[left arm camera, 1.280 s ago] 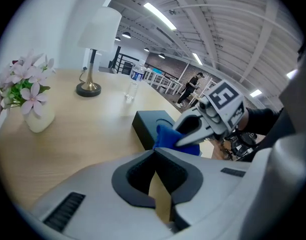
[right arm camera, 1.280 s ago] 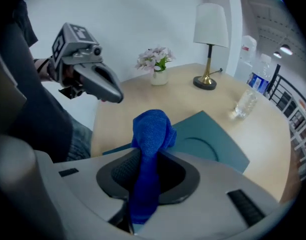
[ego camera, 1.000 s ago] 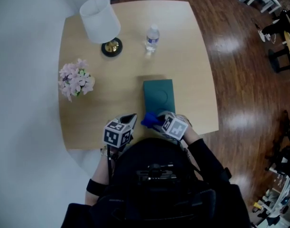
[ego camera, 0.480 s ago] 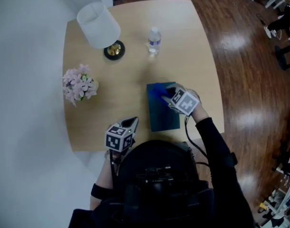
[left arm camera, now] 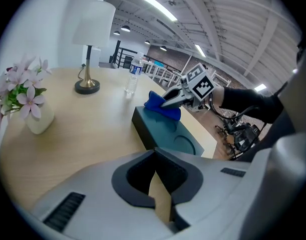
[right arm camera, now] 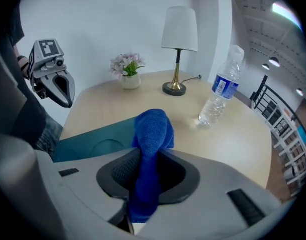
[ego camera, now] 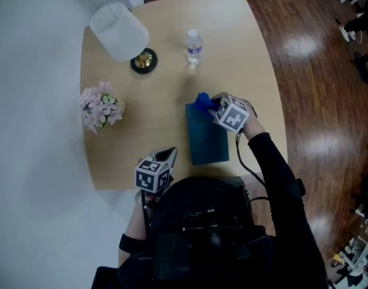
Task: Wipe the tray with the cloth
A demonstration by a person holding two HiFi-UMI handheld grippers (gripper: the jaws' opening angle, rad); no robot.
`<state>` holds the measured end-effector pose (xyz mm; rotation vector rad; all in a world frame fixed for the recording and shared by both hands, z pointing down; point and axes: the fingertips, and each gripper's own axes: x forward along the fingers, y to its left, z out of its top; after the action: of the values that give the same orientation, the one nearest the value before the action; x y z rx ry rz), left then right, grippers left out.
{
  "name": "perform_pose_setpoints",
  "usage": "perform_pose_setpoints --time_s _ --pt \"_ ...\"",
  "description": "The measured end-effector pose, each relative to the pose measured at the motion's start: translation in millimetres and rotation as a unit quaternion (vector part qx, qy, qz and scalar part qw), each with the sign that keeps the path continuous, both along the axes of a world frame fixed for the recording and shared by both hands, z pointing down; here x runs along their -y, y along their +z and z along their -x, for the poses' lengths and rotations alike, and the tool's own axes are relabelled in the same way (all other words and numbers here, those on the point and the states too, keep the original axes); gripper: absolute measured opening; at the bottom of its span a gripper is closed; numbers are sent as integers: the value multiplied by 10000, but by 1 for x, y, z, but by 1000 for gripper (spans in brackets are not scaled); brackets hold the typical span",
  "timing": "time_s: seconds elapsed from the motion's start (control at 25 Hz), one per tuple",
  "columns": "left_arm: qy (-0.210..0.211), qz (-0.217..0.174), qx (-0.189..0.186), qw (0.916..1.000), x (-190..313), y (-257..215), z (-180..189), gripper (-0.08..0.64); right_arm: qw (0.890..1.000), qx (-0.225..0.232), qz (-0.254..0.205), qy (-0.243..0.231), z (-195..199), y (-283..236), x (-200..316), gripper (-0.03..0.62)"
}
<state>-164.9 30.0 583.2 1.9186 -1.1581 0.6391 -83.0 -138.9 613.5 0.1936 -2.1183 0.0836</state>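
Head view: right gripper (ego camera: 211, 106) outstretched, cloth (ego camera: 202, 100) at tray (ego camera: 208, 146) far edge

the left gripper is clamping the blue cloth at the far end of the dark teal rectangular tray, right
No, it is the right gripper that clamps the blue cloth at the far end of the dark teal rectangular tray. The right gripper view shows the cloth between its jaws.

pale wooden table (ego camera: 111, 155), rounded corners, on a dark glossy plank floor (ego camera: 316, 101). white wall (ego camera: 33, 131) along its left side. lamp (ego camera: 118, 32), white shade, brass base, far left corner. clear water bottle (ego camera: 194, 46) upright to the lamp's right, apart from it. pink flowers (ego camera: 99, 106) in a small white vase (left arm camera: 40, 120) near the left edge.
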Motion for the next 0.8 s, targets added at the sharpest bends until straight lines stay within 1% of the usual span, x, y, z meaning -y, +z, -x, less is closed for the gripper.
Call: perform_pose_setpoints --time_s 0.12,0.24,0.36,0.52,0.64,0.8 --pt "15 -36 -7 10000 1 -1 -1 0 9994 -83 197 -261 -5 2 -29 94" --pt "79 -92 -26 9999 3 -2 -4 0 9977 -135 466 -482 -16 4 -72 94" --pt "172 -144 -44 9997 4 -1 -9 0 9952 -69 843 -501 -32 4 -118 94" --pt "303 -135 -80 9994 3 -1 -17 0 9891 24 1376 -518 -49 6 -176 94" --pt "391 -135 -103 9991 2 -1 -24 0 9884 166 1456 -411 -52 5 -190 94" --pt "461 -131 -105 9988 2 1 -30 0 9892 291 1385 -384 -49 0 -180 94"
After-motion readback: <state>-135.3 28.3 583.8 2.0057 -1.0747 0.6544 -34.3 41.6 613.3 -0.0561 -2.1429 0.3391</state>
